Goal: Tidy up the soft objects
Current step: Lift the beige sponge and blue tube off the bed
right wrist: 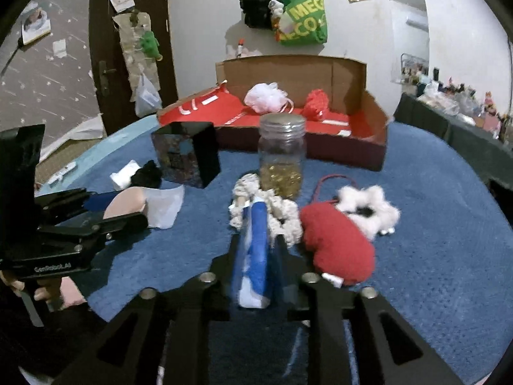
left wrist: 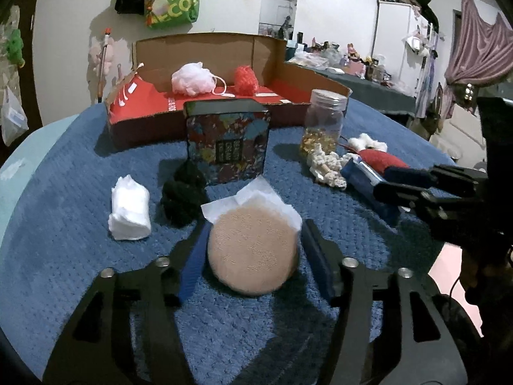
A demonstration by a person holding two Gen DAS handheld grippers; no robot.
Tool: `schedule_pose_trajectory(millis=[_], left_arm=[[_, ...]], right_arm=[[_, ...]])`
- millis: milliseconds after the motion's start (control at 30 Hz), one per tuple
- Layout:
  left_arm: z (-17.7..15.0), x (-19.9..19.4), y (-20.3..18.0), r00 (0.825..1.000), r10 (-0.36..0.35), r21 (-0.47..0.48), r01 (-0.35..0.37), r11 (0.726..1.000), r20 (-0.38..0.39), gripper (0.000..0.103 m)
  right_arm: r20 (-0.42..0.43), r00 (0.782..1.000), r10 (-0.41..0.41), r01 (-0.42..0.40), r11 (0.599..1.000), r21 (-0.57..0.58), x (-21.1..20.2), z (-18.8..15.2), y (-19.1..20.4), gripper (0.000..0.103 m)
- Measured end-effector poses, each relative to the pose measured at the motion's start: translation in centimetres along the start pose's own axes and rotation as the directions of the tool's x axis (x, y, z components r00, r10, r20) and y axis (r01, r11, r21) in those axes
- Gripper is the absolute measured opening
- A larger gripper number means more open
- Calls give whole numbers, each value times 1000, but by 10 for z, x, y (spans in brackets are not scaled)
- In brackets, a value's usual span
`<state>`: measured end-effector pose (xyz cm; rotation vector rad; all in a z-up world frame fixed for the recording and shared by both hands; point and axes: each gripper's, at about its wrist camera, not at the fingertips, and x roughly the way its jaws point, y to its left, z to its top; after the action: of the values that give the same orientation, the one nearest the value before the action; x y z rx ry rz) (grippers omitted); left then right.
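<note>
A round beige puff (left wrist: 253,253) on a white wrapper lies on the blue towel between the fingers of my left gripper (left wrist: 256,224), which is open with a sliver of space on each side. In the right wrist view, a blue-and-white packet (right wrist: 255,256) stands between the fingers of my right gripper (right wrist: 258,237); the jaws are narrowly open and the pads do not press on it. The cardboard box (left wrist: 144,122) with red lining at the back holds a pink mesh pouf (left wrist: 192,78) and a red one (left wrist: 245,78).
A patterned tin (left wrist: 227,141) and a glass jar (left wrist: 323,125) stand in front of the box. Loose on the towel lie white cotton pads (left wrist: 130,208), a black scrunchie (left wrist: 182,195), a cream scrunchie (right wrist: 282,215), a red plush (right wrist: 336,250) and a white fluffy scrunchie (right wrist: 368,208).
</note>
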<state>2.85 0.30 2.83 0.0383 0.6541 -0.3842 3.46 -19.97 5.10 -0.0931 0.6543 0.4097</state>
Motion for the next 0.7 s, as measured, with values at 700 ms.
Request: schedule_pose_trajectory(millis=[700], left_arm=[[-10, 3, 3, 1000, 14, -7, -14, 1000, -6, 62]], right_arm=[[105, 973, -206, 220, 965, -143, -1, -10, 20, 58]])
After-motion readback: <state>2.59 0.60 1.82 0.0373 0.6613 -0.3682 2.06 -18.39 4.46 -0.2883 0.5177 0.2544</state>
